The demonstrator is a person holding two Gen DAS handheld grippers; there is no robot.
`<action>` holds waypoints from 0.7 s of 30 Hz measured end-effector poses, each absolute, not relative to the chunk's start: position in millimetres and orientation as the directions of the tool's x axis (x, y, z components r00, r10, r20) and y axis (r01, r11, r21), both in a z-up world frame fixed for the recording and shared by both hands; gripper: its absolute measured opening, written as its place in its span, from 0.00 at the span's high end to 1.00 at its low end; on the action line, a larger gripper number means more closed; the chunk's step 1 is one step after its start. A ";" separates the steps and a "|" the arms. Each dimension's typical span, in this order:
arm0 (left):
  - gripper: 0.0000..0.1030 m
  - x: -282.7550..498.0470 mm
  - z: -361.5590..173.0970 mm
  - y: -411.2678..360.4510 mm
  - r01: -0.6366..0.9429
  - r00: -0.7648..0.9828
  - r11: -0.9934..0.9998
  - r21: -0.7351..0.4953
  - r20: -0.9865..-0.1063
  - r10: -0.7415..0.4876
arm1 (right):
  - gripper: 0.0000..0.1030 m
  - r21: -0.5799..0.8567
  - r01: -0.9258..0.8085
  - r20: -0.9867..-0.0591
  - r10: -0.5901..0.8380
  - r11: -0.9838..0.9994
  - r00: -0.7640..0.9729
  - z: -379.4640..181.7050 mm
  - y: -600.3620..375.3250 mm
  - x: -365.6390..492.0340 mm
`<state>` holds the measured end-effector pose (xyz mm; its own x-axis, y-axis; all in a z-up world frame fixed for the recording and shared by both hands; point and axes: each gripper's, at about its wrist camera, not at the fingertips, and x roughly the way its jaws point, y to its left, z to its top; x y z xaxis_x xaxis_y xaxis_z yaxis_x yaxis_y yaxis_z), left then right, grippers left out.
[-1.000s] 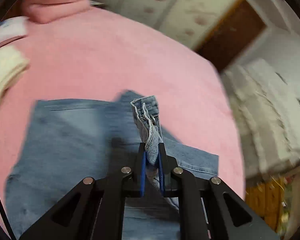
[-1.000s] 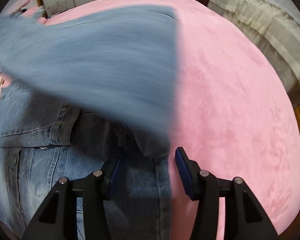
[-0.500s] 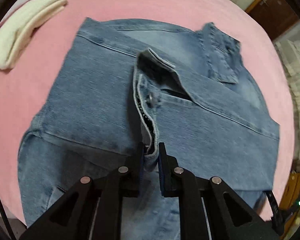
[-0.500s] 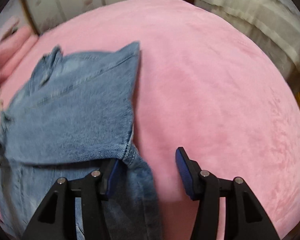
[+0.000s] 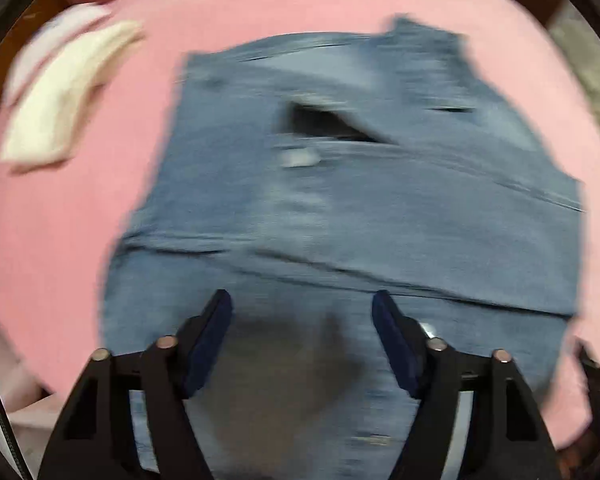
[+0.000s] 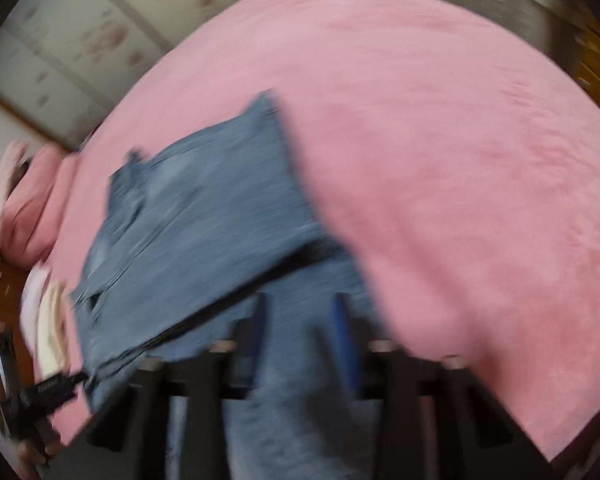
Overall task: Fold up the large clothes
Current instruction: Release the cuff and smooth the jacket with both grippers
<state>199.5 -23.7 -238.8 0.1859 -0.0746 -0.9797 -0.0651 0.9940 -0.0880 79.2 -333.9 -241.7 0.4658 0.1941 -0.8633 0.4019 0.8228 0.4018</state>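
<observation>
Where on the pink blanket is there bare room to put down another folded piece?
Free: the wide pink blanket to the right of the denim jacket. Crowded: the other side, where a folded cream cloth lies near the jacket.

Both grippers point steeply down.
Left gripper (image 5: 302, 312) jaws are opening, nothing pinched between them; right gripper (image 6: 300, 320) jaws are closing, blurred.

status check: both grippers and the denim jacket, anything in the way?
Left gripper opening, nothing between the pads. Right gripper closing over denim, grip too blurred to call. Denim jacket folded on pink bedspread. Cream folded cloth lies apart from it.
</observation>
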 end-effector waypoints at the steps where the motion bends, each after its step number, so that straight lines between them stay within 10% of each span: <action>1: 0.66 205.4 -240.7 -37.1 -0.039 0.177 0.988 -0.148 -0.974 -0.139 | 0.97 0.422 0.352 -0.854 0.236 0.836 0.463 -243.7 -319.9 89.3; 3: 0.95 218.8 -251.3 -58.3 -0.021 0.130 0.973 -0.230 -0.965 -0.226 | 1.00 0.481 0.217 -0.819 0.347 0.849 0.457 -252.4 -280.6 117.6; 11: 0.95 233.5 -307.3 -66.3 -0.186 0.042 0.955 -0.232 -0.973 -0.229 | 1.00 0.511 0.007 -0.818 0.484 0.860 0.310 -301.8 -218.5 181.5; 21: 0.99 212.7 -302.1 -4.7 -0.226 0.084 0.965 -0.136 -0.989 -0.120 | 1.00 0.038 0.523 -0.933 -0.156 0.852 0.323 -284.0 -410.2 124.8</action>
<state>212.7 -4.7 -302.1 0.0838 -0.1199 -0.9892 -0.2263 0.9645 -0.1360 124.8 -410.2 -284.0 0.3228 -0.1565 -0.9334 0.5228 0.8516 0.0380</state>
